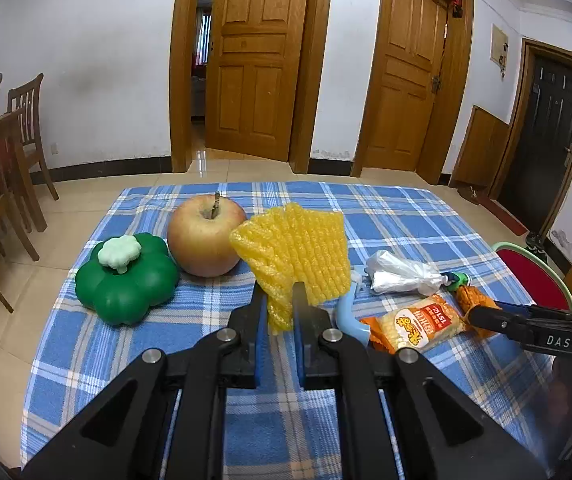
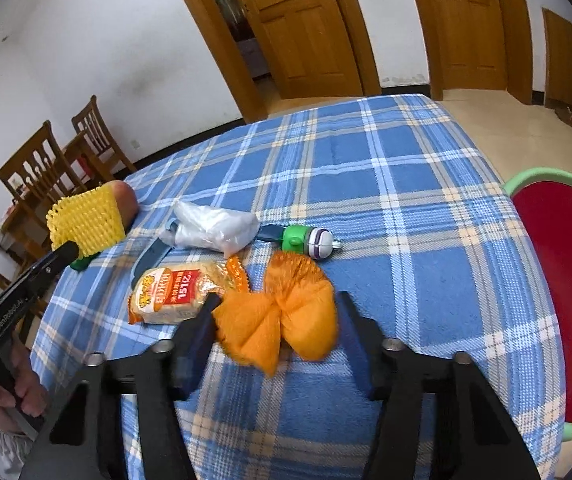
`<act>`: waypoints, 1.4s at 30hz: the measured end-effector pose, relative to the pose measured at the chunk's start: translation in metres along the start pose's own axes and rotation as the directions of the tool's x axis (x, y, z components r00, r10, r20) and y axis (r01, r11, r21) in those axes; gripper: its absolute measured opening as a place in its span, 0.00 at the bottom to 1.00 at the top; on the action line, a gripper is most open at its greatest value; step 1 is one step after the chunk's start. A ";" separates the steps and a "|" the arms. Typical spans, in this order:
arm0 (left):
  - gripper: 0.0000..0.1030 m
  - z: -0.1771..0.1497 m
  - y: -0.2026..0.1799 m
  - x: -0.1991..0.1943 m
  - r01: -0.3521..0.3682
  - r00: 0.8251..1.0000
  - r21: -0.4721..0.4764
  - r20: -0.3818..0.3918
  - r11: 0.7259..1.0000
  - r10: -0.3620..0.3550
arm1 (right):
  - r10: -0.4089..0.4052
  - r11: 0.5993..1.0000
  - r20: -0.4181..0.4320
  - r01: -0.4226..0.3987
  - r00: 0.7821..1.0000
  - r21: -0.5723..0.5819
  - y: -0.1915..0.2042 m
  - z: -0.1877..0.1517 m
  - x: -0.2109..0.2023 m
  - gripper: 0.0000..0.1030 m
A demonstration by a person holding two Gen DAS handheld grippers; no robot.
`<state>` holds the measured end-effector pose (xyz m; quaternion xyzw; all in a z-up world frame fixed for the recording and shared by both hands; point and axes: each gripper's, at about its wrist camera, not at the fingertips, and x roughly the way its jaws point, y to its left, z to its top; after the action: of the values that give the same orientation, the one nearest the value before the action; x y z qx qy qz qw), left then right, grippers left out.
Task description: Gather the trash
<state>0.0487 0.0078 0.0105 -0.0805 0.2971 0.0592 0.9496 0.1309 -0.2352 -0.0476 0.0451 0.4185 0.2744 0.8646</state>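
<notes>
On the blue plaid tablecloth (image 1: 385, 216), beside the apple (image 1: 205, 236), the left gripper (image 1: 280, 300) pinches the yellow foam net (image 1: 297, 248) tight. Farther right of the apple, the right gripper (image 2: 276, 312) straddles the orange mesh bag (image 2: 286, 320), jaws not visibly pressing it.

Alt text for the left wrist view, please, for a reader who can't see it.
The left gripper is shut on a yellow foam fruit net, held above a blue plaid tablecloth. Behind it sit an apple and a green pepper-shaped toy; to the right lie a crumpled plastic bag and a snack packet.
</notes>
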 end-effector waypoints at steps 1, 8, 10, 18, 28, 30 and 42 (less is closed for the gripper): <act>0.10 0.000 0.000 0.000 0.001 1.000 -0.002 -0.001 1.000 -0.001 | 0.002 1.000 -0.002 -0.002 1.000 0.007 -0.001 0.000 0.000 0.41; 0.10 0.000 -0.002 -0.005 -0.011 1.000 0.008 0.026 1.000 0.010 | 0.015 1.000 0.026 -0.016 1.000 0.020 -0.006 0.000 -0.005 0.34; 0.10 0.000 -0.003 -0.007 -0.012 0.999 0.014 0.037 1.000 0.012 | 0.028 0.999 0.046 -0.029 0.999 0.020 -0.007 0.000 -0.010 0.34; 0.10 0.000 -0.013 -0.020 0.013 0.998 0.041 0.066 0.999 -0.015 | 0.054 0.998 0.086 -0.055 0.995 0.011 -0.011 -0.002 -0.022 0.34; 0.10 0.016 -0.059 -0.041 0.067 0.990 0.082 0.117 0.994 -0.076 | 0.059 0.998 0.120 -0.062 0.991 0.019 -0.021 -0.004 -0.036 0.35; 0.10 0.020 -0.072 -0.040 0.084 0.989 0.094 0.111 0.992 -0.094 | 0.054 0.998 0.136 -0.059 0.989 0.032 -0.028 -0.004 -0.043 0.35; 0.10 0.012 -0.169 -0.021 0.177 0.980 0.204 0.050 0.963 -0.190 | 0.016 0.994 0.199 -0.037 0.980 0.102 -0.082 -0.004 -0.075 0.35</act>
<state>0.0650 -0.1573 0.0525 -0.0104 0.2599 -0.0564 0.9639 0.1265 -0.3435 -0.0226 0.1232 0.3436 0.2576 0.8946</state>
